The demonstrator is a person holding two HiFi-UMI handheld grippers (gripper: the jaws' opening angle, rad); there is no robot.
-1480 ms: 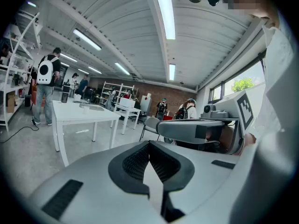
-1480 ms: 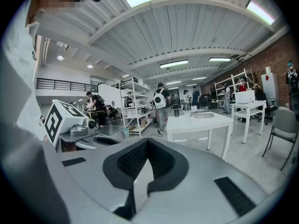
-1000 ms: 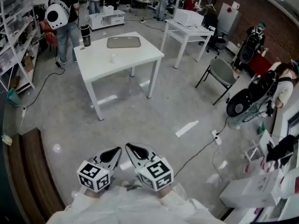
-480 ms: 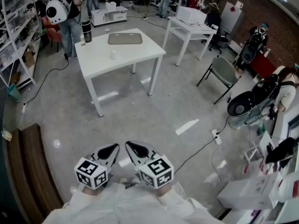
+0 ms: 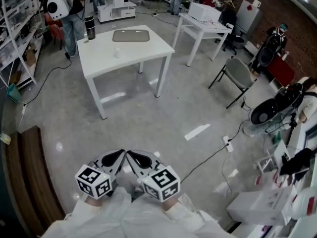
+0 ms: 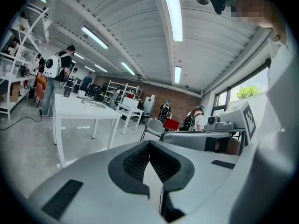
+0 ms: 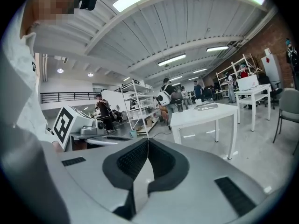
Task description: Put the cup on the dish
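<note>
A small white cup (image 5: 117, 52) stands on the white table (image 5: 148, 51) far ahead. The flat grey dish (image 5: 131, 35) lies further back on the same table, apart from the cup. Low in the head view, my left gripper (image 5: 115, 157) and right gripper (image 5: 137, 158) are held side by side close to my body, over the concrete floor and well short of the table. Both are shut with nothing between the jaws, as the left gripper (image 6: 149, 144) and right gripper (image 7: 148, 142) show in their own views. The right gripper view also shows the table (image 7: 205, 114).
A dark bottle (image 5: 89, 27) stands at the table's far left corner, with a person wearing a white backpack (image 5: 57, 5) just behind it. A second white table (image 5: 200, 20) and a grey chair (image 5: 238, 73) are to the right. Cables (image 5: 208, 157) cross the floor; a wooden bench (image 5: 29, 172) runs along the left.
The table sits slightly higher and further left in the head view. The two grippers have drifted a little left and closer together. Both stay shut.
</note>
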